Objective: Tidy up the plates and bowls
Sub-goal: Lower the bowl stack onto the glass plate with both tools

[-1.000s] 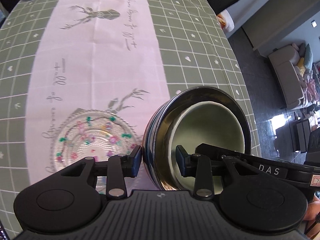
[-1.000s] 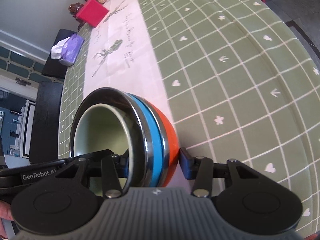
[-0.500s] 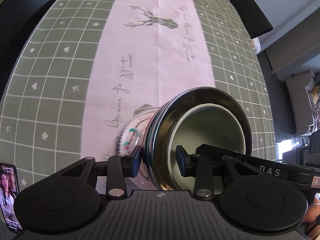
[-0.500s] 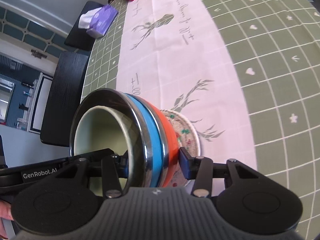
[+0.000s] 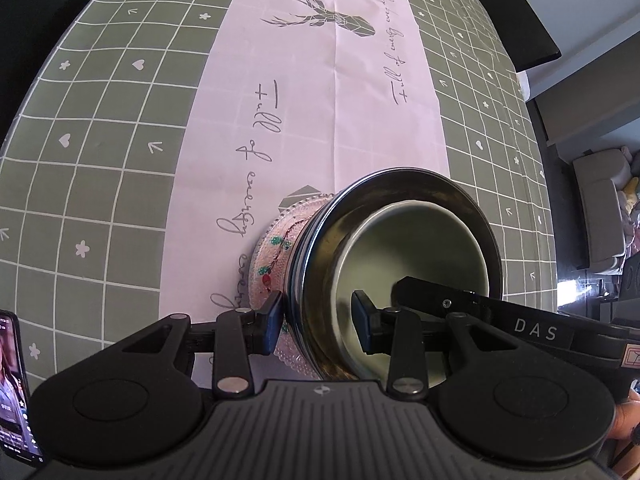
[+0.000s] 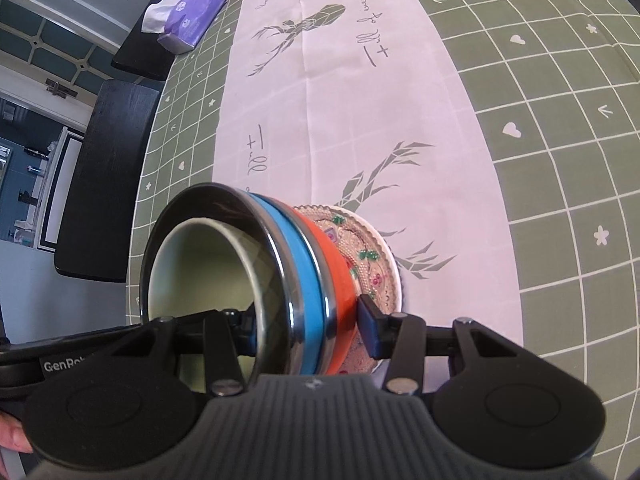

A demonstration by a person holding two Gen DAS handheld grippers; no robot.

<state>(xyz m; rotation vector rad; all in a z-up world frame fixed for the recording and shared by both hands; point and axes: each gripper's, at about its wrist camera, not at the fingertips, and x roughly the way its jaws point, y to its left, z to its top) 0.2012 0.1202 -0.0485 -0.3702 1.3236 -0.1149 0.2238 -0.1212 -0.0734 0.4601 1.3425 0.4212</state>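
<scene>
Beyond the bowl stack [image 5: 404, 264] and the patterned plate [image 5: 276, 264] under it, the pink runner [image 5: 320, 120] and green checked surface [image 5: 100, 140] lie bare, giving wide passage ahead and to either side. Obstacles sit at the margins: a phone [image 5: 14, 392] at the near left edge, a tissue pack [image 6: 188, 20] by the far edge, and dark chairs [image 6: 104, 184] just beside the surface.

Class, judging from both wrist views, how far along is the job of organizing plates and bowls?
Done: the bowls are nested, green inside steel, blue and orange. In hand: both tongs, left and right, clamp the stack's rim over the glass plate. Left: settle it on the plate and let go.
</scene>
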